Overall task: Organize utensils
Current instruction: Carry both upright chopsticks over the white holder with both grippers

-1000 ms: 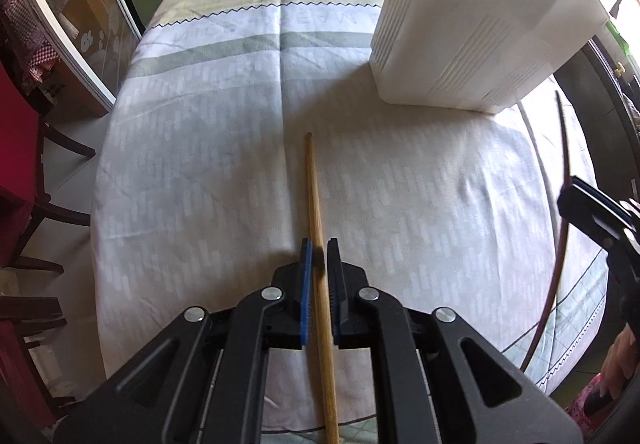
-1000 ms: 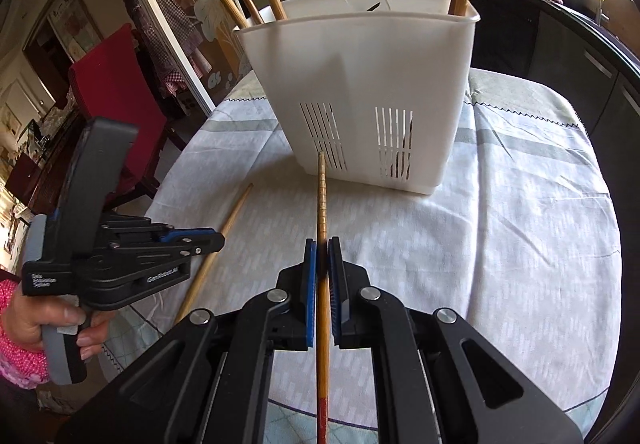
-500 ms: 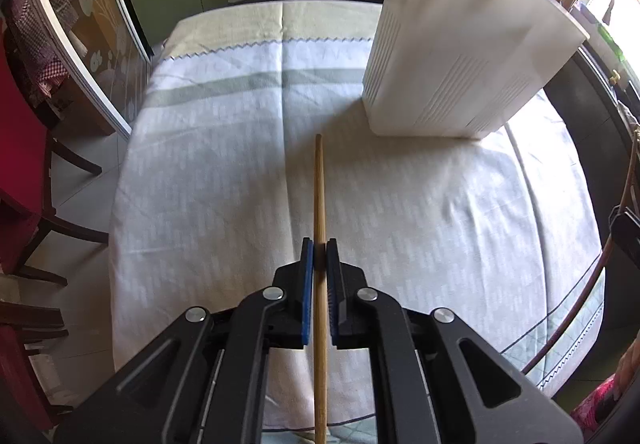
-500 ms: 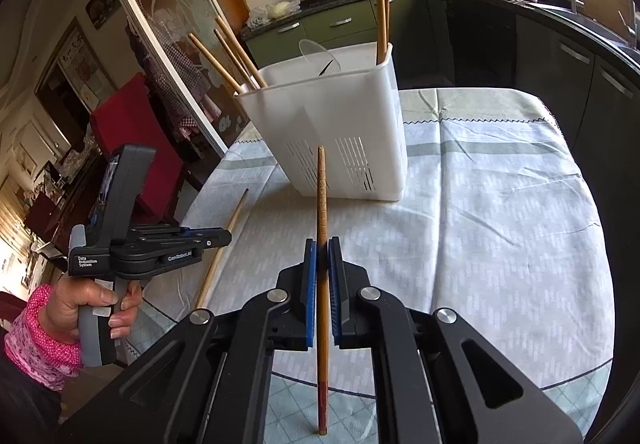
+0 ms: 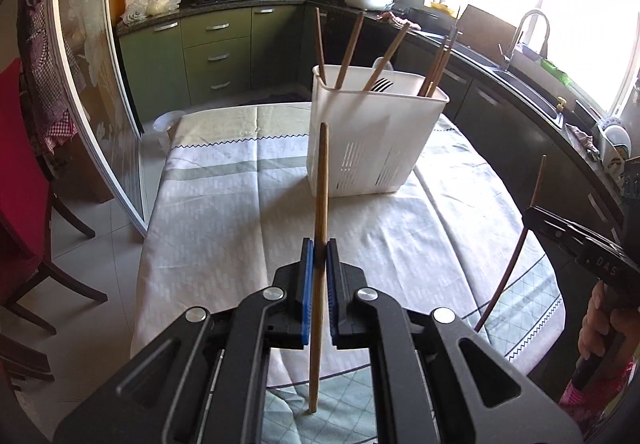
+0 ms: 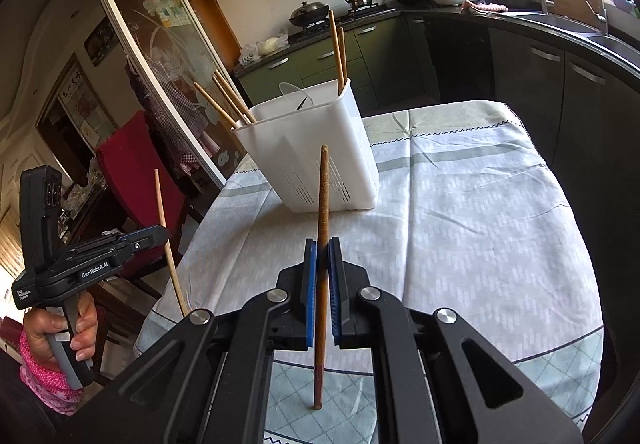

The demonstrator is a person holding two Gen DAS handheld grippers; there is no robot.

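My left gripper (image 5: 319, 249) is shut on a light wooden chopstick (image 5: 322, 180) and holds it upright above the table. My right gripper (image 6: 322, 249) is shut on a darker brown chopstick (image 6: 323, 196), also raised and upright. A white slotted utensil holder (image 5: 372, 136) stands on the far part of the table, also in the right wrist view (image 6: 312, 152). It holds several chopsticks (image 5: 352, 48) and a fork (image 5: 380, 84). Both grippers are nearer than the holder and apart from it. The right gripper shows at the right of the left view (image 5: 576, 240); the left gripper shows at the left of the right view (image 6: 132, 240).
The table carries a pale patterned cloth (image 5: 224, 228). A red chair (image 5: 20, 180) stands left of it beside a glass sliding door (image 5: 92, 92). Green kitchen cabinets (image 5: 216, 52), a stove with pots and a sink counter (image 5: 520, 68) lie behind.
Both grippers have lifted and tilted up with their chopsticks, which were low over the cloth. The holder now looks farther away and its open top shows.
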